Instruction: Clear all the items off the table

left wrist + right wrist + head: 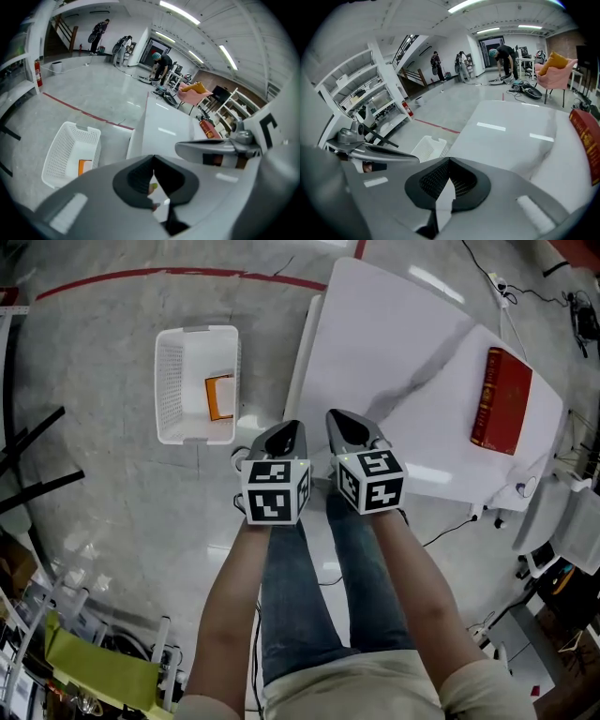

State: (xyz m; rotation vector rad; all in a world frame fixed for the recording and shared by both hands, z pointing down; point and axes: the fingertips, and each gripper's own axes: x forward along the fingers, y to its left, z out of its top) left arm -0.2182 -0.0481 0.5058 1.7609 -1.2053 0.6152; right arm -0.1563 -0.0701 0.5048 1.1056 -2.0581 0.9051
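A red book (502, 399) lies near the far right edge of the white table (394, 352); it also shows in the left gripper view (210, 130) and the right gripper view (585, 133). On the floor left of the table stands a white basket (197, 383) holding an orange item (219, 397). My left gripper (286, 431) and right gripper (343, 420) hang side by side over the table's near left corner. Both are shut with nothing between the jaws. In its own view the left gripper (153, 161) points between the basket (70, 152) and the table; the right gripper (449, 161) faces the tabletop (520, 136).
A red line (187, 276) crosses the floor behind the basket. Cables (525, 287) and gear lie right of the table. Shelving (361, 101), a pink chair (553, 70) and people (502, 58) stand far back in the room.
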